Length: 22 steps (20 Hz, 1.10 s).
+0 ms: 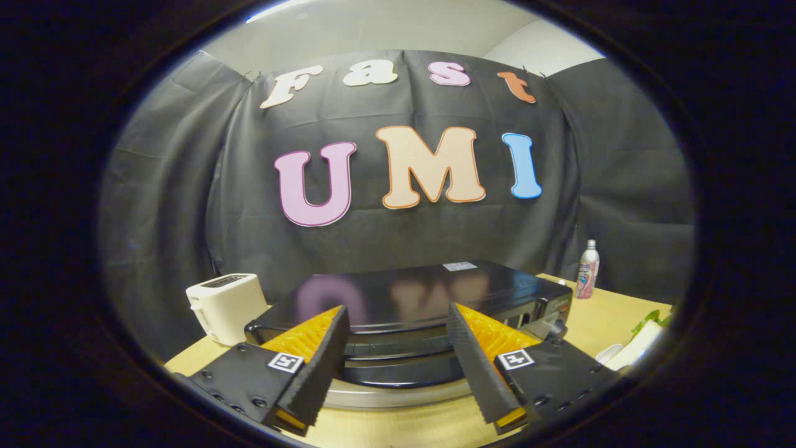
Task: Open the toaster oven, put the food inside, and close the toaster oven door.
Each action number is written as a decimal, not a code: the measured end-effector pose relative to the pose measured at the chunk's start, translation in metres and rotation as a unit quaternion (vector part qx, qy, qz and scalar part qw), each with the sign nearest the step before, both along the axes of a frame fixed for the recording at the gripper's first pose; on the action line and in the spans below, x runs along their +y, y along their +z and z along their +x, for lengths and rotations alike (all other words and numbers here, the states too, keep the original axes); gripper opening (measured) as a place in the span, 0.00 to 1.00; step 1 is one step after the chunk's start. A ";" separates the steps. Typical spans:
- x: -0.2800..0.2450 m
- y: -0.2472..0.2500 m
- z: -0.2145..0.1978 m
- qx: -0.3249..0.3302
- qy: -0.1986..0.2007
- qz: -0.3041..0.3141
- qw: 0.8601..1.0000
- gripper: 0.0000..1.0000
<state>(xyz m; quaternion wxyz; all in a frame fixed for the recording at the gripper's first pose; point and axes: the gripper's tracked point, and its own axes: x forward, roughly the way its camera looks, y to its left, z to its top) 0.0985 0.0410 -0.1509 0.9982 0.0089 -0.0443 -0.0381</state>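
Two ribbed black fingers of the hand-held gripper stand spread wide apart, released, grasping nothing. Just ahead of them, at twelve o'clock, sits the glossy black box-shaped toaster oven on the light wooden counter. Its door looks closed, with a long silver bar handle running across the gap between the fingers, close to their inner faces but not pressed by either.

At ten o'clock from the oven stands a small white slot toaster; at two o'clock, a slim pink-and-silver bottle. Near four o'clock lie a pale object and something leafy green, possibly the food, though too blurred to tell.

Judging by the closed door and empty fingers, the opening step is in hand. The next move likely calls for settling the fingers around the handle, clenching firmly, then drawing it outward and down along the door's hinge arc.
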 end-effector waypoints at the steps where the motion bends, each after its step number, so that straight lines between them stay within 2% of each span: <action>1: 0.001 -0.001 -0.005 0.001 -0.003 -0.002 1.000 1.00; 5: -0.005 -0.018 -0.038 0.015 -0.008 -0.002 1.000 0.97; 10: -0.012 -0.050 -0.071 0.063 -0.016 0.000 0.998 0.95; 22: -0.023 -0.118 -0.102 0.166 -0.025 0.007 0.986 0.91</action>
